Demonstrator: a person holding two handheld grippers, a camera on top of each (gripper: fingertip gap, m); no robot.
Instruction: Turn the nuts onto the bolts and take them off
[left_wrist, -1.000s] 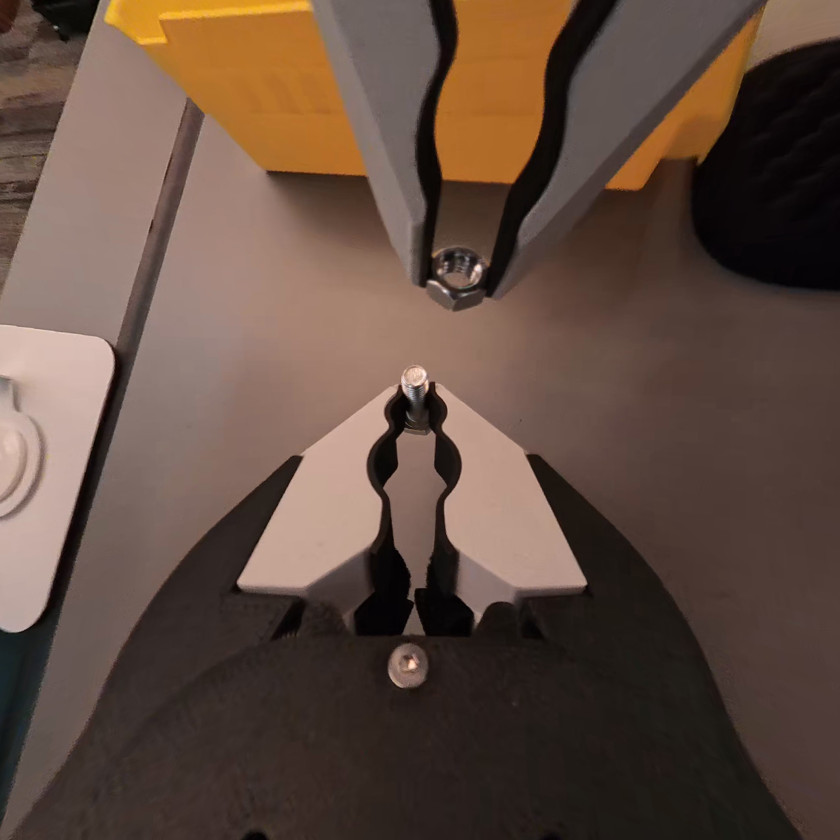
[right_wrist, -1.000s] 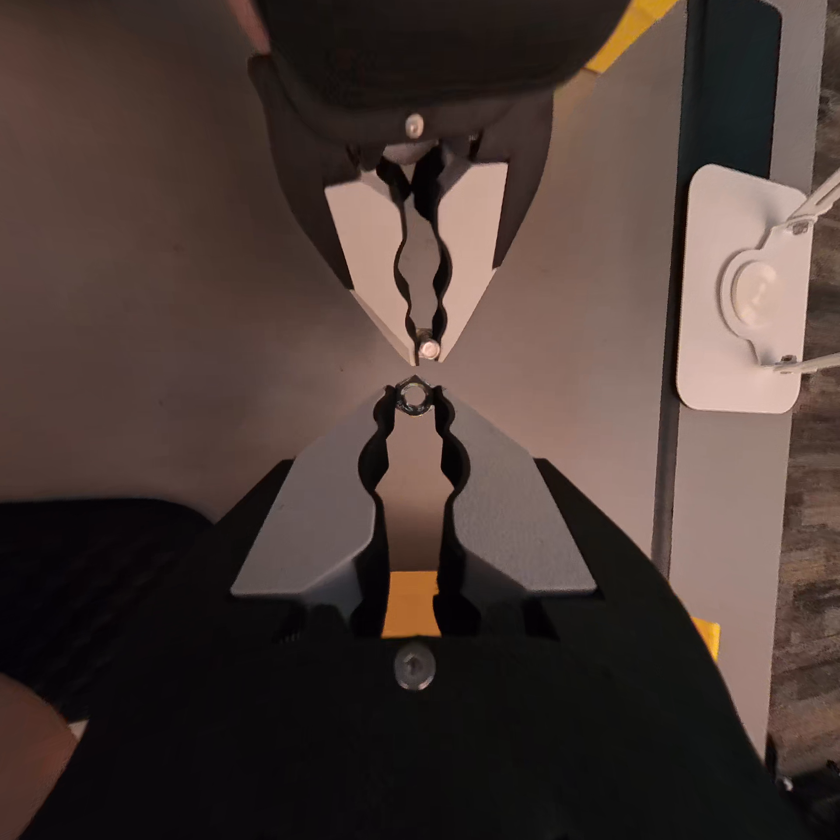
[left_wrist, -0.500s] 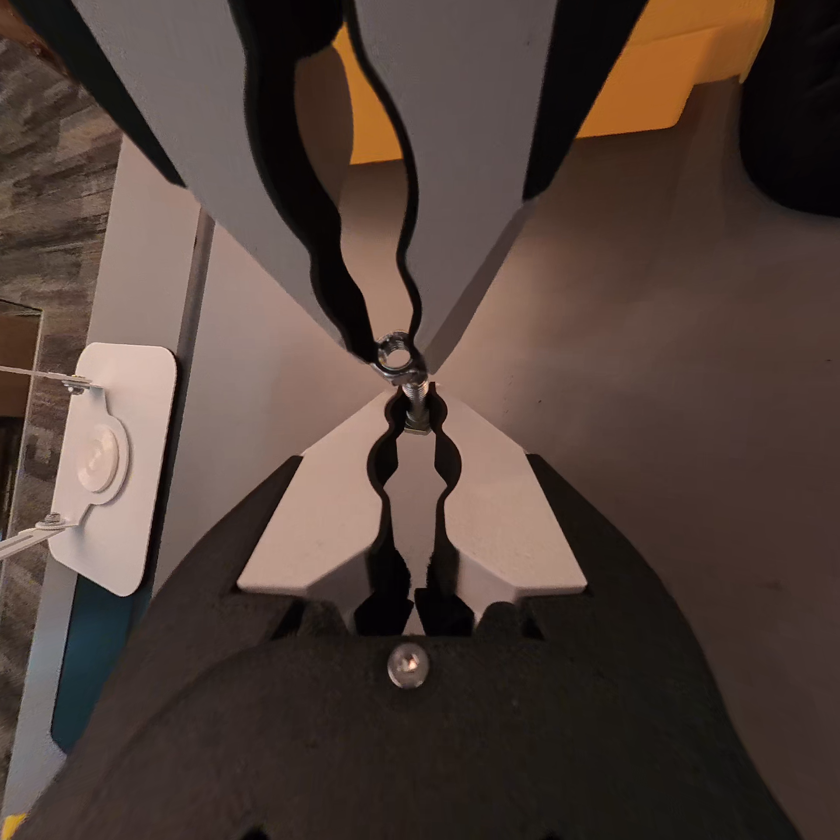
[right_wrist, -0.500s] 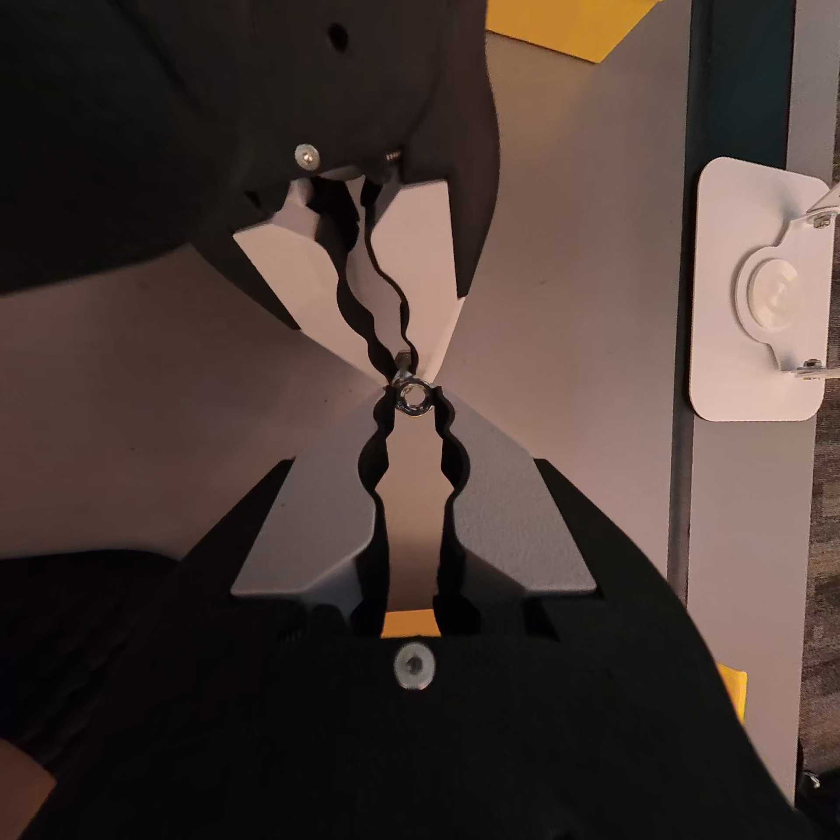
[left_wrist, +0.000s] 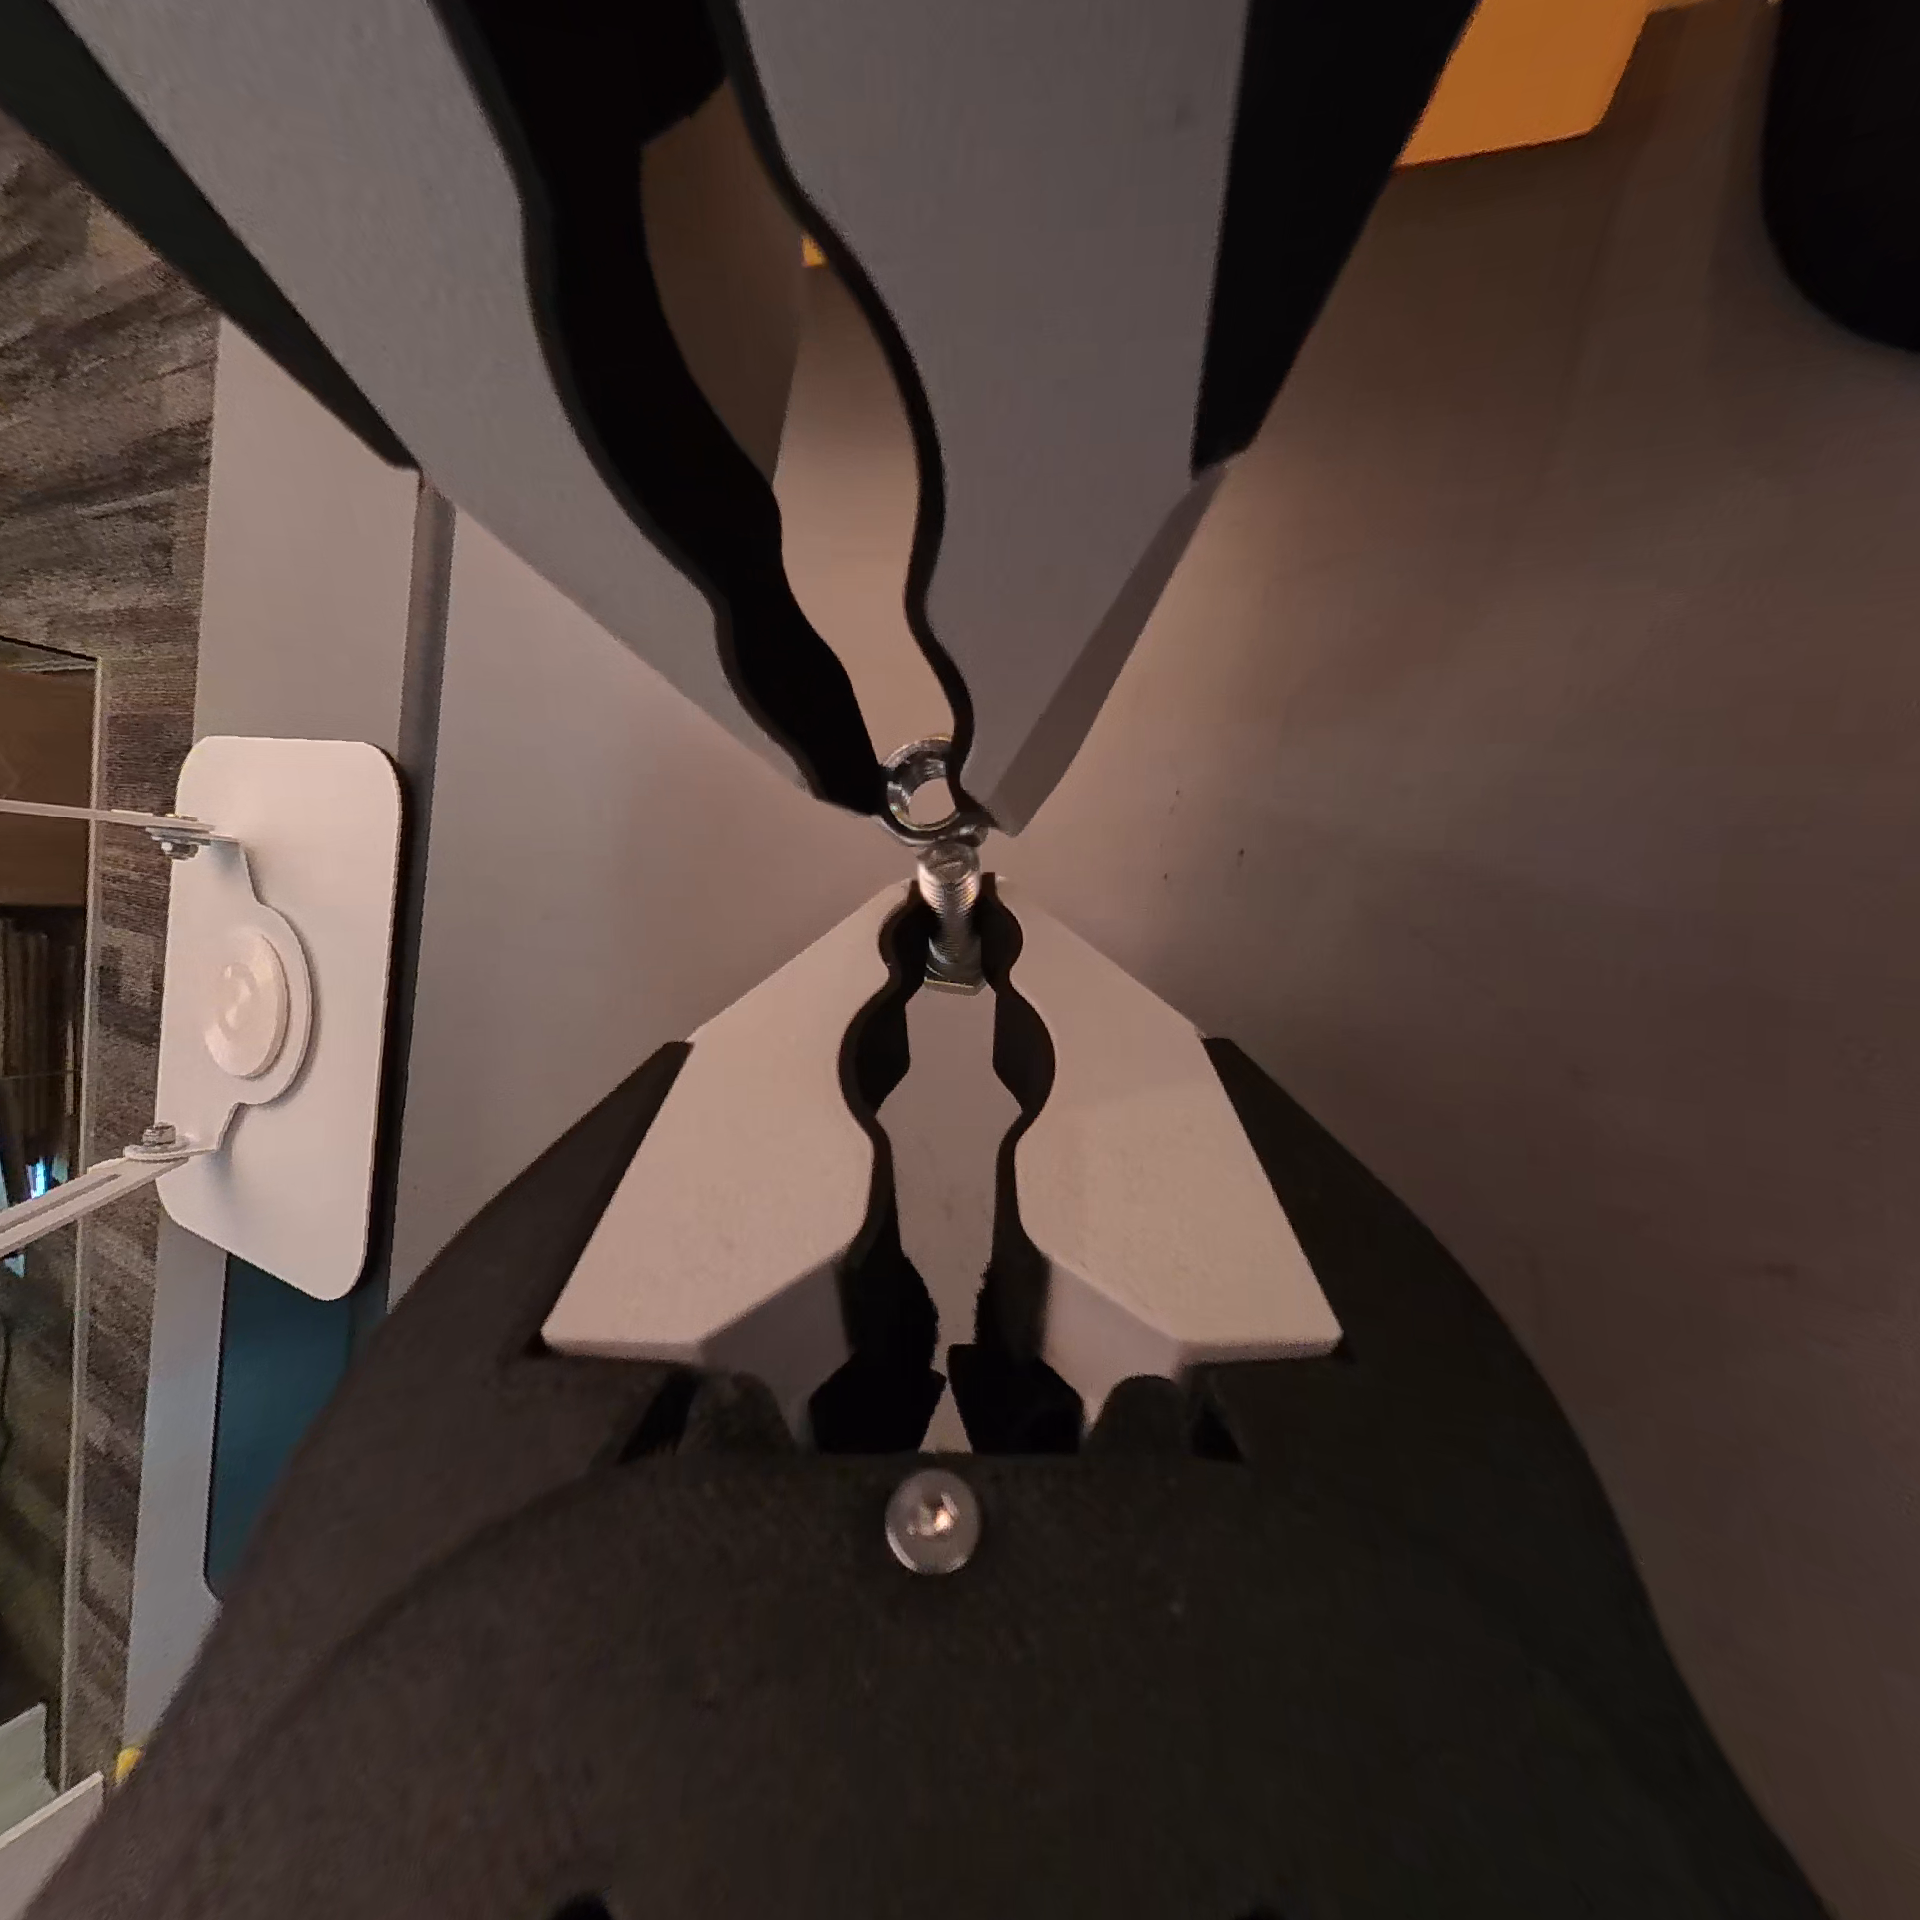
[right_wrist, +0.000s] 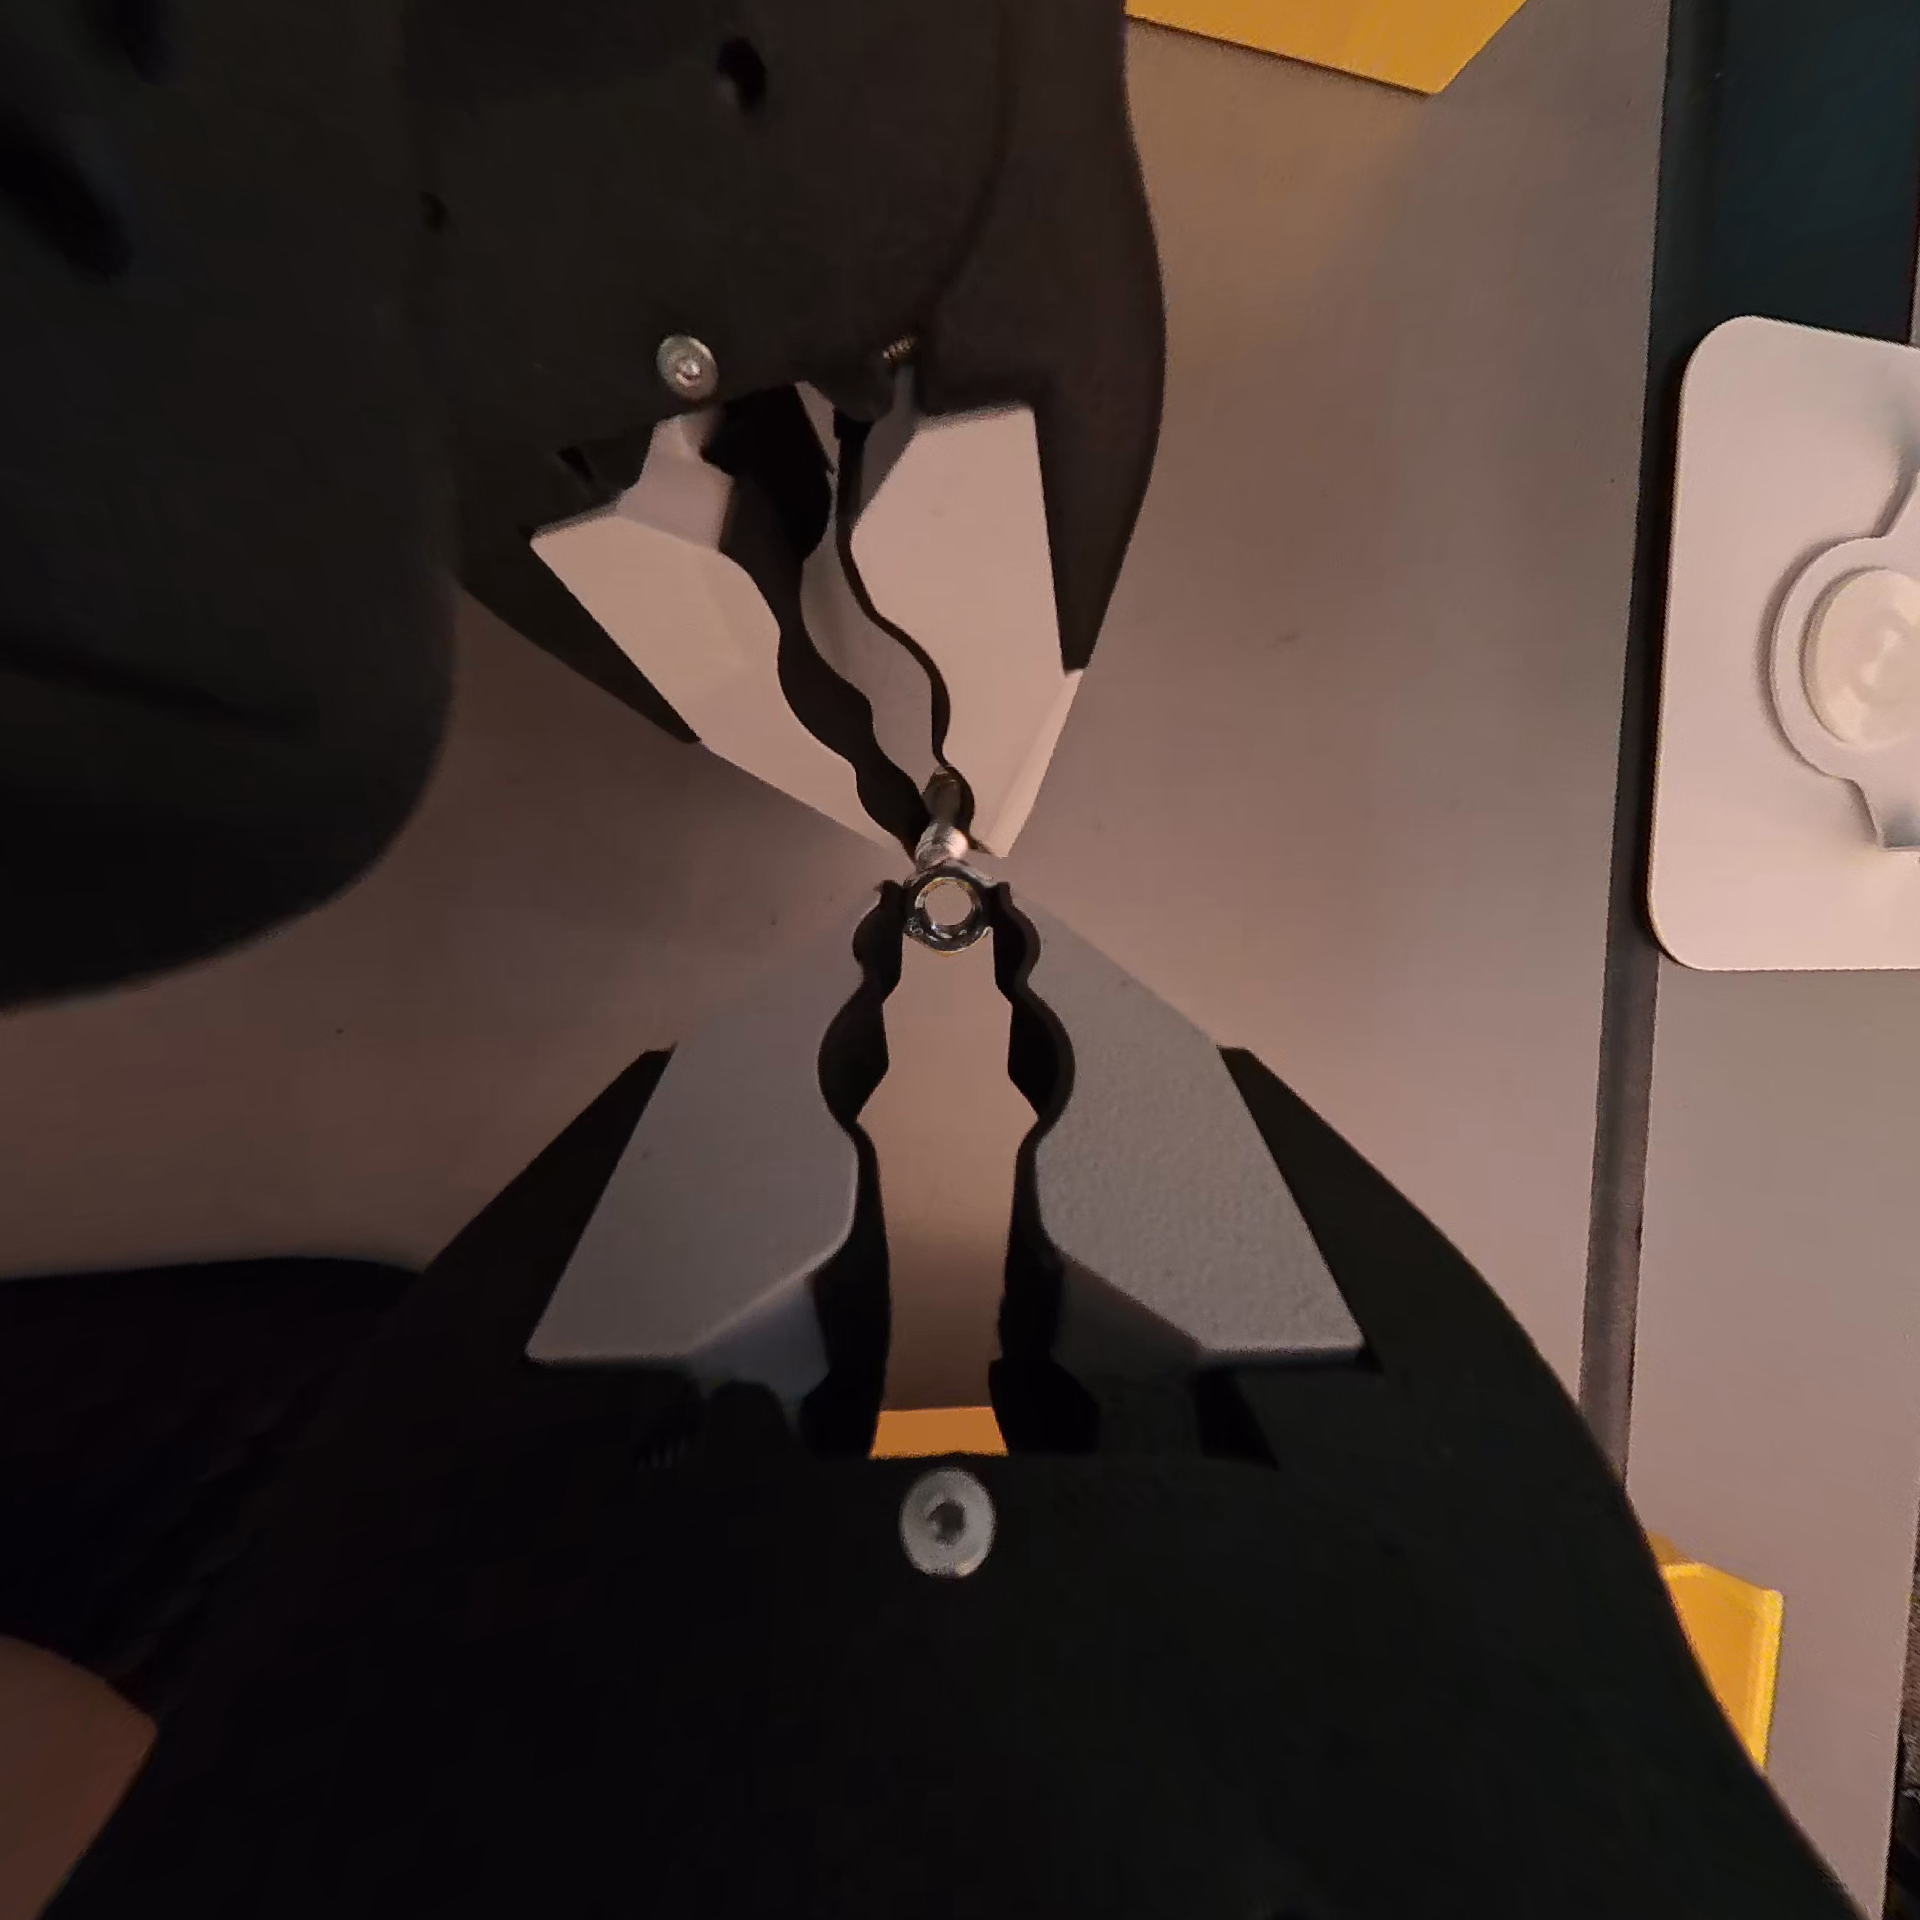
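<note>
My left gripper (left_wrist: 951, 914) is shut on a small silver bolt (left_wrist: 949, 914), its threaded end pointing forward past the fingertips. My right gripper (right_wrist: 945, 920) is shut on a silver hex nut (right_wrist: 945, 922) at its fingertips. The two grippers face each other tip to tip above the grey table. In the left wrist view the nut (left_wrist: 920, 798) sits just beyond the bolt's tip, slightly to its left. In the right wrist view the bolt (right_wrist: 943, 821) points at the nut at a slant, its tip right at the nut's rim. I cannot tell whether the threads engage.
A yellow bin (left_wrist: 1507, 83) stands at the far side of the grey table (left_wrist: 1507, 831). A white mounting plate (left_wrist: 281, 1018) sits at the table's edge, also in the right wrist view (right_wrist: 1808, 644). A black pad (left_wrist: 1849, 156) lies at the right. Only a small space, under 4 cm, lies between the two pairs of fingers.
The grippers have closed the gap from well apart to tip to tip. The nut now sits at the bolt's tip, and the grippers have tilted relative to each other.
</note>
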